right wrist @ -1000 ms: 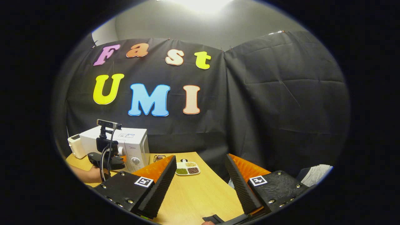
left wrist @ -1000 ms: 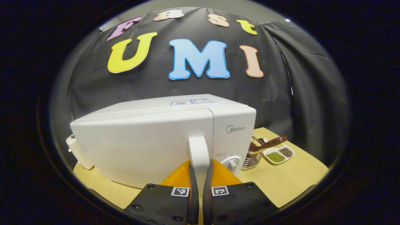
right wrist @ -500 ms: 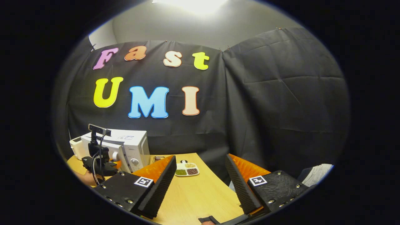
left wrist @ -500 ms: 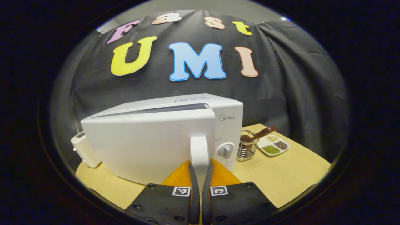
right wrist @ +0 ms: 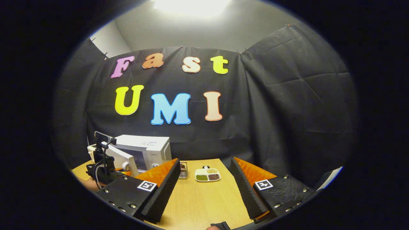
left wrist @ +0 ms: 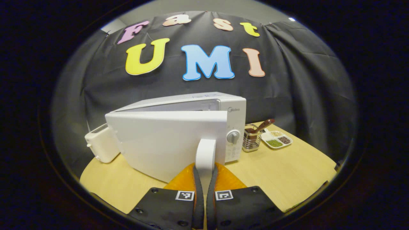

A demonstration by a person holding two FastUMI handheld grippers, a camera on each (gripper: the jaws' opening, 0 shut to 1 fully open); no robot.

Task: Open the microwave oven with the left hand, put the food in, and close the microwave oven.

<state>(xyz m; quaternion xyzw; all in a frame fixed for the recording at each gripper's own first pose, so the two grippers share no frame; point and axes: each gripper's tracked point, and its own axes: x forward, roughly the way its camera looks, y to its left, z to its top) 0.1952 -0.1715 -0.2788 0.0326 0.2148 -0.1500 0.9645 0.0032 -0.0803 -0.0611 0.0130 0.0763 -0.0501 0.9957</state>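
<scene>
In the left gripper view, the left gripper (left wrist: 204, 172) is clamped on the door handle (left wrist: 206, 152) of the white microwave oven (left wrist: 191, 127): both fingers press against the sides of the upright handle, which rises from between their tips. The door (left wrist: 166, 143) stands partly ajar, swung out toward the camera on its left hinge, with a gap showing along its top edge against the oven body. The oven sits on a wooden table (left wrist: 287, 172), with a white toaster (left wrist: 100, 147) just beside its left end. To the oven's right stand a wire caddy (left wrist: 250, 140) holding a brown-handled utensil and, near it, a divided dish of grains (left wrist: 276, 140). In the right gripper view, the right gripper (right wrist: 204, 188) hangs above the table well apart from the oven, its fingers spread wide and holding nothing; the dish lies on the table beyond the gap between them.
</scene>
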